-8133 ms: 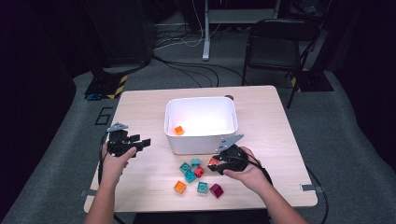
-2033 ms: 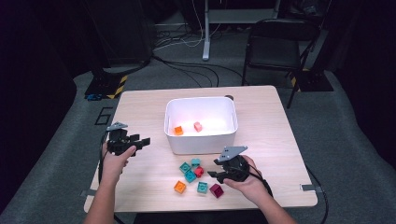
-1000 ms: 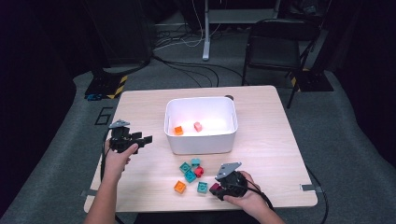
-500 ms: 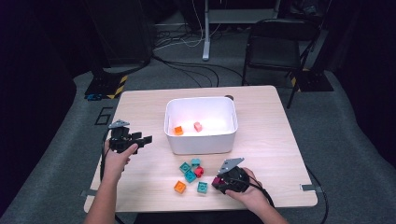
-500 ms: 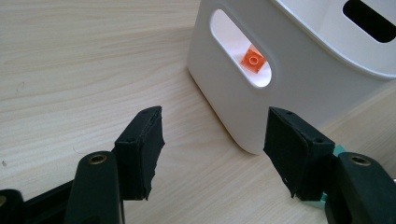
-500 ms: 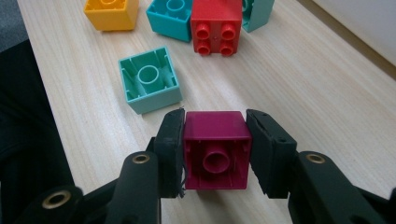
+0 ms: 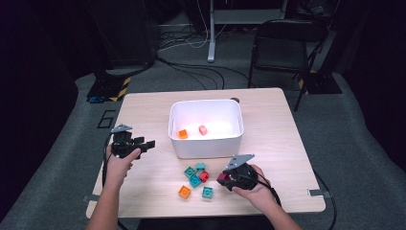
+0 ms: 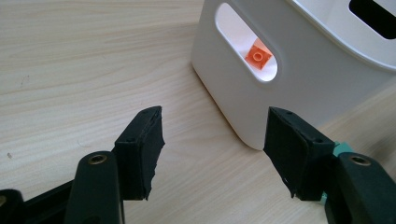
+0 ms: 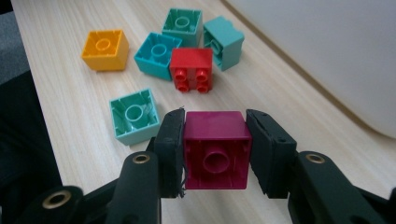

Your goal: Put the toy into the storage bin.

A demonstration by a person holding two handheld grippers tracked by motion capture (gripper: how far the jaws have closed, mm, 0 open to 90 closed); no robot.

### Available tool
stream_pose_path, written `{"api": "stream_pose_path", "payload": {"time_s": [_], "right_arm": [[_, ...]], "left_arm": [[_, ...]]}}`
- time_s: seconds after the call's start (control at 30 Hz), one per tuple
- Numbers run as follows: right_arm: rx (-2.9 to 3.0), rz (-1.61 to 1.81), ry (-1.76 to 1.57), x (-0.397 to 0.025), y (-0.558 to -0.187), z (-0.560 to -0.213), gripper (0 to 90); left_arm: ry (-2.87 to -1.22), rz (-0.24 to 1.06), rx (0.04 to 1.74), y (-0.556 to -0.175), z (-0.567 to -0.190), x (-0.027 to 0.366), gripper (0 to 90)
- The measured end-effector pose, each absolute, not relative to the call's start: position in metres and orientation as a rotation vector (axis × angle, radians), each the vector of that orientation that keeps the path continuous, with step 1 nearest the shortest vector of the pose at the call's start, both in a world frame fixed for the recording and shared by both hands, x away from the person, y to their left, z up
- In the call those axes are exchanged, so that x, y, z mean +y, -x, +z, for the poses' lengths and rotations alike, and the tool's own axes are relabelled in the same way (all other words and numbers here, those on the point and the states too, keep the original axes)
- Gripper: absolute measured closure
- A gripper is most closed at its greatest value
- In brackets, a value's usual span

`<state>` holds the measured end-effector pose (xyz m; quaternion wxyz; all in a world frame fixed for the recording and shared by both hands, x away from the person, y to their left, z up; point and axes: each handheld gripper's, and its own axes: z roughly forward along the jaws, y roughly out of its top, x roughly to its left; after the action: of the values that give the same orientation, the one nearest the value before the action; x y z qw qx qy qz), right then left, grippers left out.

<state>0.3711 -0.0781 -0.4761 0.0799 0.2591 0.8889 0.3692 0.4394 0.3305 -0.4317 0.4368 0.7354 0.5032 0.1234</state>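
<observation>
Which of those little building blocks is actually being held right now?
The magenta block, clamped between the right gripper's two black jaws, hollow underside facing the camera. The orange, red and teal blocks lie loose on the table beyond it.

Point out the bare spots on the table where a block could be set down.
Bare wood lies right of the white plastic bin, along the wooden table edge, and between the bin and the left gripper. It is crowded in front of the bin, around the loose blocks beside the right gripper.

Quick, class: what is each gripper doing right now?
Left gripper: open, holding nothing.
Right gripper: shut on the magenta block.
</observation>
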Motion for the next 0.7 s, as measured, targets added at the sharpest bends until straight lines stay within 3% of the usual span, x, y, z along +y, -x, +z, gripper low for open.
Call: {"api": "stream_pose_path", "payload": {"time_s": [0.7], "right_arm": [[2.638, 1.159, -0.729, -0.075, -0.393, -0.422, 58.4]], "left_arm": [[-1.828, 0.304, 1.251, -0.439, -0.432, 0.33, 37.0]]}}
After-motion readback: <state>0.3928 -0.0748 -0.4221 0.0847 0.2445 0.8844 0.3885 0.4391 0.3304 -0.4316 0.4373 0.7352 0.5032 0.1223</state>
